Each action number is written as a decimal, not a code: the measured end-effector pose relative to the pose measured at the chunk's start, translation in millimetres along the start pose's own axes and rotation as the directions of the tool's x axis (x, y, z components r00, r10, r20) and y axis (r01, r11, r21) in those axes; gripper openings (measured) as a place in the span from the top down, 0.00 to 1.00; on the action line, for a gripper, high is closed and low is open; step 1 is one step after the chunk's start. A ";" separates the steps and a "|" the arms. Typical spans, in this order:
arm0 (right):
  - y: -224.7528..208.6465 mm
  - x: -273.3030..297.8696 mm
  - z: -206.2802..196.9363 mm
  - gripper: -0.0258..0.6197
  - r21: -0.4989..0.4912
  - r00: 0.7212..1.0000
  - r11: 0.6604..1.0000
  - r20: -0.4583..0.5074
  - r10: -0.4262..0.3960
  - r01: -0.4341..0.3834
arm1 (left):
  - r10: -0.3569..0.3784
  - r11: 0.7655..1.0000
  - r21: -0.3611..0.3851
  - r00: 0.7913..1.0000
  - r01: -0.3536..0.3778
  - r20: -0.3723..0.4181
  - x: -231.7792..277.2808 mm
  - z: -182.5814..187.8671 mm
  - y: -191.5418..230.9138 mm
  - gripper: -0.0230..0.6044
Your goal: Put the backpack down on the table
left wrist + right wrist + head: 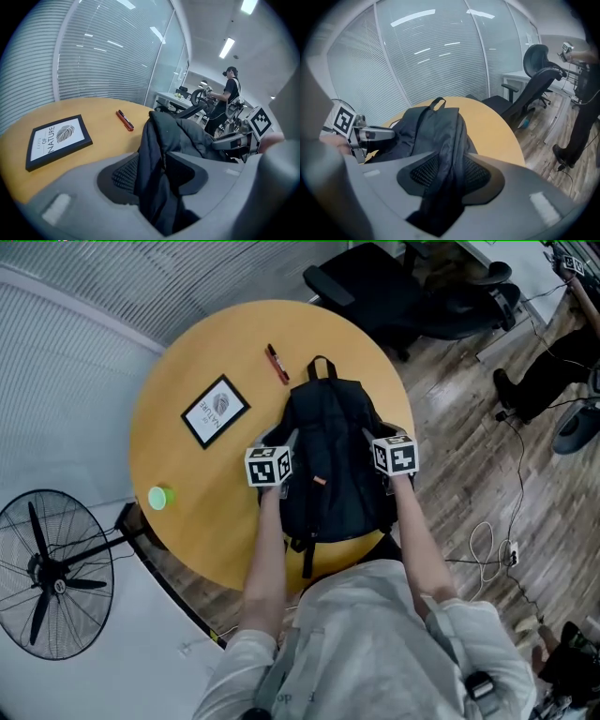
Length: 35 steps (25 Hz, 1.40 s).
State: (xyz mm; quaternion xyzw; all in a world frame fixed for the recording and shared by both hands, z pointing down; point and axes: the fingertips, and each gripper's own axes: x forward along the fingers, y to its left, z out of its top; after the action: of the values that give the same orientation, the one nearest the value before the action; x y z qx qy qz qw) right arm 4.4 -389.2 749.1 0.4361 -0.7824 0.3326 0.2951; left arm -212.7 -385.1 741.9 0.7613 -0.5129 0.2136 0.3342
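A black backpack (328,456) lies flat on the round wooden table (187,521), its top handle pointing away from me. My left gripper (281,451) is at the pack's left side and my right gripper (380,446) at its right side. In the left gripper view a fold of backpack fabric (154,154) hangs between the spread jaws of the left gripper (154,173), with the left pad (124,176) bare. In the right gripper view a strap-like fold (447,154) runs through the right gripper (450,176), and both mesh pads show beside it. Both grippers look open around the fabric.
A framed "Nature" print (215,411) and a red marker (277,363) lie on the table beyond the pack, with a green cup (160,497) near the left rim. A floor fan (52,573) stands at the left, office chairs (375,287) behind, and cables (487,540) on the floor to the right.
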 end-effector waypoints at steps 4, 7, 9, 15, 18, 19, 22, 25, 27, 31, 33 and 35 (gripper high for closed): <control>4.1 -17.5 -1.5 0.71 -0.008 1.000 1.000 0.024 -0.013 0.013 | 0.009 1.000 0.002 1.000 -0.009 0.008 -19.3 -8.7 0.8 0.67; 8.0 -31.1 -0.8 0.71 -0.016 0.999 1.000 0.044 -0.023 0.024 | 0.004 1.000 0.001 1.000 -0.004 0.024 -35.7 -15.1 -3.4 0.67; 12.4 -41.4 0.3 0.73 -0.016 0.998 1.000 0.066 -0.022 0.023 | 0.003 1.000 0.003 0.999 -0.003 0.049 -47.8 -16.0 -5.9 0.67; 36.4 -72.4 -16.2 0.75 -0.028 0.996 1.000 0.091 0.007 -0.004 | -0.008 1.000 0.006 0.993 0.008 0.114 -83.6 -21.1 -27.0 0.67; 46.3 -81.5 -19.1 0.75 -0.041 0.994 0.999 0.111 0.019 -0.014 | -0.028 0.999 0.031 0.988 0.023 0.153 -96.6 -13.5 -42.6 0.67; 50.3 -84.4 -21.2 0.75 -0.048 0.993 0.999 0.115 0.023 -0.017 | -0.032 0.999 0.036 0.986 0.027 0.161 -101.6 -13.1 -47.1 0.67; 60.0 -94.3 -26.1 0.75 -0.054 0.991 0.998 0.132 0.028 -0.021 | -0.028 0.999 0.037 0.981 0.021 0.191 -118.4 -13.5 -58.8 0.67; 69.8 -104.6 -25.8 0.75 -0.035 0.986 0.999 0.165 0.033 -0.028 | -0.031 0.999 0.039 0.976 0.023 0.215 -133.6 -16.3 -74.4 0.67; 78.3 -110.6 -26.1 0.75 -0.039 0.983 0.999 0.176 0.044 -0.037 | -0.037 0.999 0.038 0.976 0.029 0.217 -141.2 -21.3 -84.2 0.67; 89.9 -124.8 -30.7 0.75 -0.070 0.979 0.995 0.188 0.080 -0.068 | -0.030 0.999 0.023 0.975 0.025 0.220 -153.5 -32.3 -96.8 0.67; 91.8 -131.4 -36.0 0.75 -0.088 0.978 0.993 0.187 0.091 -0.076 | -0.019 1.000 0.024 0.977 0.015 0.215 -159.3 -38.8 -98.7 0.67; 91.5 -136.7 -40.2 0.75 -0.096 0.978 0.992 0.188 0.095 -0.078 | -0.008 0.999 0.035 0.978 0.001 0.207 -164.7 -43.9 -97.5 0.67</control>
State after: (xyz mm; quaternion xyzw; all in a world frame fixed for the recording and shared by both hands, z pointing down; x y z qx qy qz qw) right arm -8.2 -255.0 646.6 0.4181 -0.8394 0.2668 0.2222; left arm -184.8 -223.6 633.8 0.7862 -0.5395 0.1415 0.2661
